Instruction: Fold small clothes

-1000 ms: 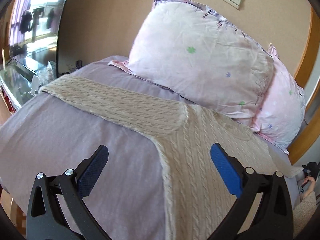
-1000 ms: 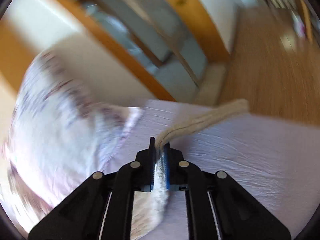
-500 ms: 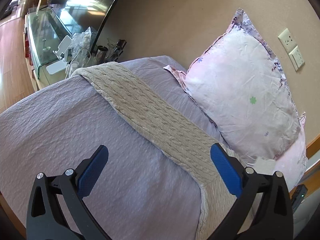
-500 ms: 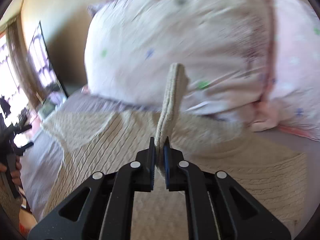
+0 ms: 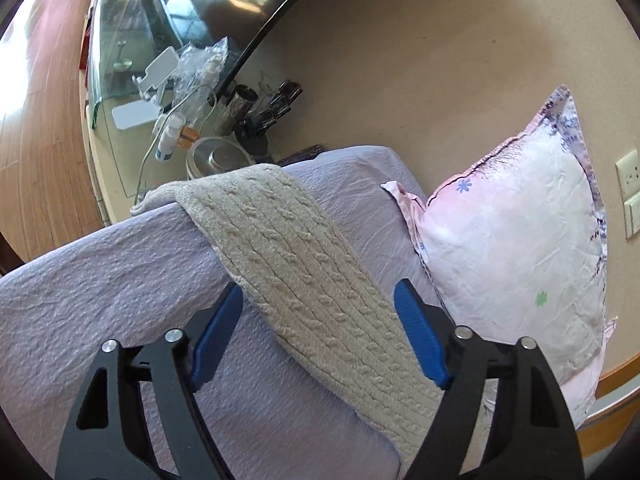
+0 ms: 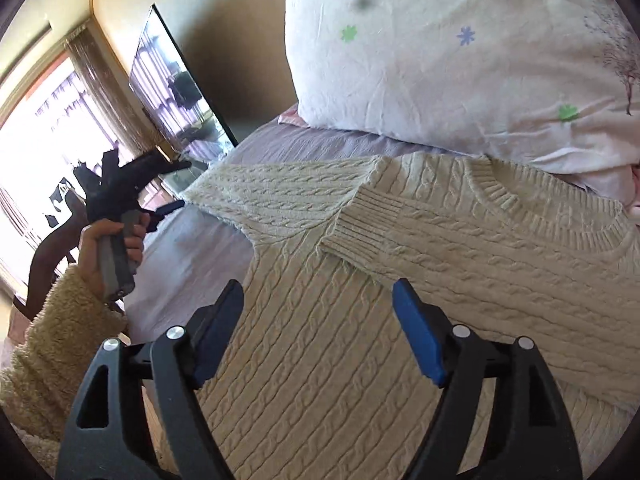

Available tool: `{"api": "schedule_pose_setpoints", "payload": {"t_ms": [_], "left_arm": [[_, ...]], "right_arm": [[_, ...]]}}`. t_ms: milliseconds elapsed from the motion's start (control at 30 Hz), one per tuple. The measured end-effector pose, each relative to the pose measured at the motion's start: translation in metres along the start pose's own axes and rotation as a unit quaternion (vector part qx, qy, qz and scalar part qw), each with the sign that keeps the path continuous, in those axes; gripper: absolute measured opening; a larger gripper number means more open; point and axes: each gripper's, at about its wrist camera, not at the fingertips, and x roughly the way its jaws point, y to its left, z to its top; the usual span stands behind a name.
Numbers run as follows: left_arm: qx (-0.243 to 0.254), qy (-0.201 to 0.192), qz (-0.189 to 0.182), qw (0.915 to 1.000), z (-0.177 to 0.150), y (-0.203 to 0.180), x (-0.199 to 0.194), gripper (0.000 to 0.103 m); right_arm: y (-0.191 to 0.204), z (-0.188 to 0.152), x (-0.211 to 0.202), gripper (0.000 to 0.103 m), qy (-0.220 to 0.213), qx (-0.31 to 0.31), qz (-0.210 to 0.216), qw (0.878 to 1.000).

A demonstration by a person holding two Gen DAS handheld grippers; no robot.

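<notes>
Bright window (image 6: 36,152) glare, fisheye-warped edges

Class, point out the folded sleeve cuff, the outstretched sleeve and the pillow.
Folded sleeve cuff (image 6: 370,220), right wrist view, on its ribbed band.
Outstretched sleeve (image 5: 296,264), left wrist view, mid-length on the cable knit.
Pillow (image 5: 516,248), left wrist view, middle of its face.

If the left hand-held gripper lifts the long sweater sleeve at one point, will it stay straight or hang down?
The sleeve will probably hang down: it is soft cable knit and its end already droops over the bed edge. The thick knit looks rather heavy, so it may drag. The open left hand-held gripper should get good friction on the rough yarn.
</notes>
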Motion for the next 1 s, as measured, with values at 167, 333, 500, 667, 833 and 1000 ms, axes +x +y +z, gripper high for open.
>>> {"api": "schedule_pose_setpoints", "payload": {"t_ms": [167, 333, 500, 667, 833, 1000], "left_arm": [[-0.072, -0.010, 0.000, 0.9974, 0.010, 0.022, 0.001, 0.060], [-0.109, -0.028, 0.014, 0.9936, 0.027, 0.032, 0.001, 0.050], [-0.042, -0.031, 0.037, 0.9980, 0.033, 0.002, 0.004, 0.008], [0.128, -0.029, -0.037, 0.9906, -0.006, -0.113, -0.006, 0.007], [0.335, 0.047, -0.152, 0.9285, -0.153, -0.246, -0.003, 0.007], [0.504, 0.202, -0.175, 0.8211, -0.331, -0.303, 0.024, 0.007]], "right_arm": [[-0.030, 0.001, -0.050, 0.081, -0.045, 0.039, -0.019, 0.998], [-0.056, -0.004, -0.079, 0.082, -0.071, 0.064, -0.029, 0.995], [-0.072, -0.013, -0.102, 0.086, -0.097, 0.072, -0.044, 0.992], [-0.101, -0.017, -0.124, 0.087, -0.138, 0.108, -0.056, 0.983], [-0.136, -0.023, -0.139, 0.087, -0.168, 0.165, -0.054, 0.970], [-0.179, -0.036, -0.128, 0.087, -0.145, 0.242, -0.040, 0.959]]}}
